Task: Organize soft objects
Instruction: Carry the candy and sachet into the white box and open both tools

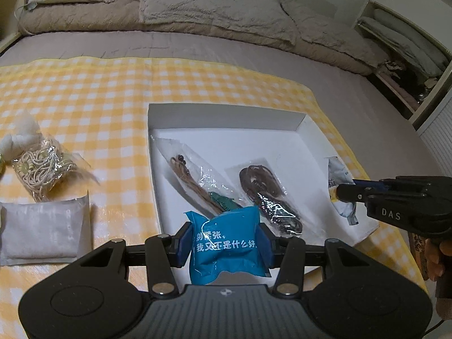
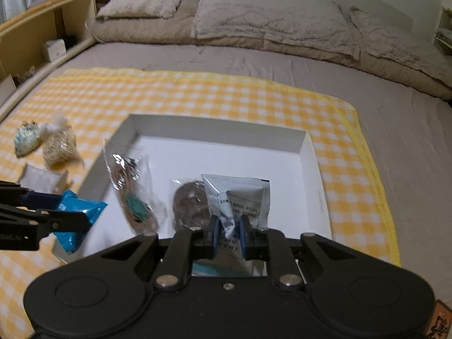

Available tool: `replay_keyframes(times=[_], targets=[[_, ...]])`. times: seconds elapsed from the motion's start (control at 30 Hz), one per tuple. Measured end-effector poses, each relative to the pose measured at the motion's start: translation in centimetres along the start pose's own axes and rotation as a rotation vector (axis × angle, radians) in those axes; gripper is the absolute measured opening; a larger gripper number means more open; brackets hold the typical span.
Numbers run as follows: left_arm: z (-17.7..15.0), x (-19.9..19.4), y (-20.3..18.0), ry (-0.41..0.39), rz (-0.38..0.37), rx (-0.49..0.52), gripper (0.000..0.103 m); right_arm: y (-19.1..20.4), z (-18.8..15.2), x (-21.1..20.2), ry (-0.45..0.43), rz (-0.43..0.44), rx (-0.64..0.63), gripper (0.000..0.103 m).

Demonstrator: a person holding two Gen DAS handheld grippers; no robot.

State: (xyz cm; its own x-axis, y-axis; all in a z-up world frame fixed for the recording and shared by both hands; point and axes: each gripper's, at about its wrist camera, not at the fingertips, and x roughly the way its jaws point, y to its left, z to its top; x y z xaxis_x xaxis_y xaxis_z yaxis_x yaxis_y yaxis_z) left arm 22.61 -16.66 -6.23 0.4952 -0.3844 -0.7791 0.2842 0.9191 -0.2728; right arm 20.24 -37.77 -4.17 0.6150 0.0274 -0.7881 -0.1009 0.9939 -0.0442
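A white shallow box lies on a yellow checked cloth. In it lie a clear bag with cord and a teal piece and a clear bag with a dark brown item. My left gripper is shut on a blue packet, held above the box's near left edge. My right gripper is shut on a white-grey printed packet, held over the right side of the box.
Left of the box on the cloth lie a clear bag of beige cord, a white flat pouch, a white fluffy item and a patterned pouch. Pillows and a duvet lie behind.
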Motion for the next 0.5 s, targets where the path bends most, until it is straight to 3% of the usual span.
replay_keyframes(times=[0.2, 0.33, 0.4, 0.47, 0.5], targets=[[0.2, 0.6, 0.3, 0.01, 0.002, 0.004, 0.049, -0.7, -0.1, 1.1, 0.038, -0.031, -0.012, 0.016], [0.0, 1.0, 0.2, 0.021, -0.004, 0.014, 0.055, -1.0, -0.3, 1.7, 0.067, -0.022, -0.001, 0.018], [-0.1, 1.2, 0.2, 0.034, -0.004, 0.019, 0.063, -1.0, -0.5, 2.0, 0.091, 0.0, 0.005, 0.024], [-0.2, 1.1, 0.3, 0.037, 0.0, 0.021, 0.075, -0.9, -0.7, 1.9, 0.1, 0.019, 0.012, 0.047], [-0.2, 1.1, 0.2, 0.035, 0.002, 0.027, 0.077, -0.8, -0.8, 1.8, 0.099, 0.025, 0.014, 0.053]])
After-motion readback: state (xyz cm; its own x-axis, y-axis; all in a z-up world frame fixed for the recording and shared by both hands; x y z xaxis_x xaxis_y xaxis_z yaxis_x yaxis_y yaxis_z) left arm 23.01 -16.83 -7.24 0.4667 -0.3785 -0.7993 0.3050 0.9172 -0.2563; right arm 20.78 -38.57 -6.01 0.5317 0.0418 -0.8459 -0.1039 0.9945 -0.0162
